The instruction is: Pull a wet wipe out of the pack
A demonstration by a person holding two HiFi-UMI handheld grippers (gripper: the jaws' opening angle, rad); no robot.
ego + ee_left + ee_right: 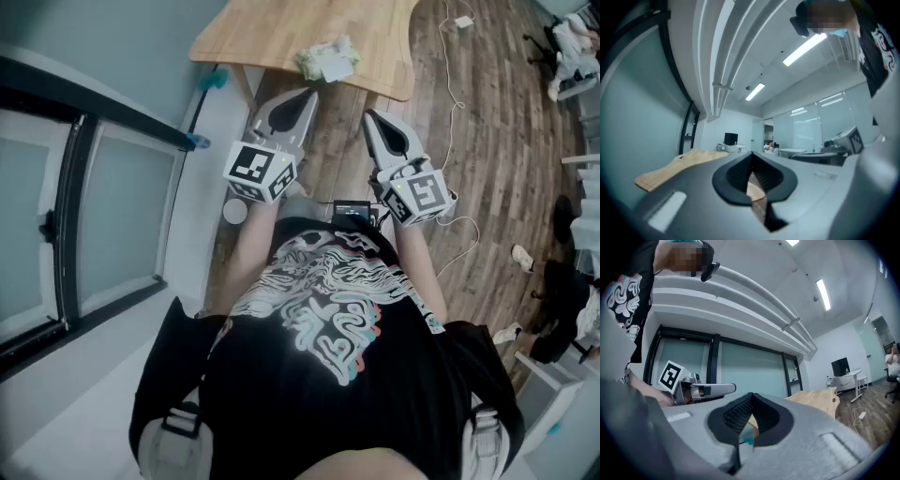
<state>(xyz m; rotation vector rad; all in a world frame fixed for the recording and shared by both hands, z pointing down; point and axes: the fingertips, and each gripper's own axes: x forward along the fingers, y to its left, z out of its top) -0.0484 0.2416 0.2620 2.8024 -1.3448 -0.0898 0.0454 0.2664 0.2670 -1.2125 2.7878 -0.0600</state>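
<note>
On table (pixel 272 33): wipe pack (pixel 328 59), ahead of L hand-held gripper (pixel 302 96) & R hand-held gripper (pixel 371 118).

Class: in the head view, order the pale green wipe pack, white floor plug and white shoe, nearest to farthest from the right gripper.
1. Pale green wipe pack, on the wooden table ahead.
2. White floor plug, upper right.
3. White shoe, floor at right.

A: How is the light we are seeing?
B: Bright, cool and even indoors. The ceiling strip lights (pixel 804 49) burn out to plain white.
A: And the sharpness?
B: Our head view is crisp. Both gripper views bulge like a fishbowl, darken to black at the corners, and turn soft on the left claw (pixel 751 155) and right claw (pixel 751 395) nearest the lens.
</note>
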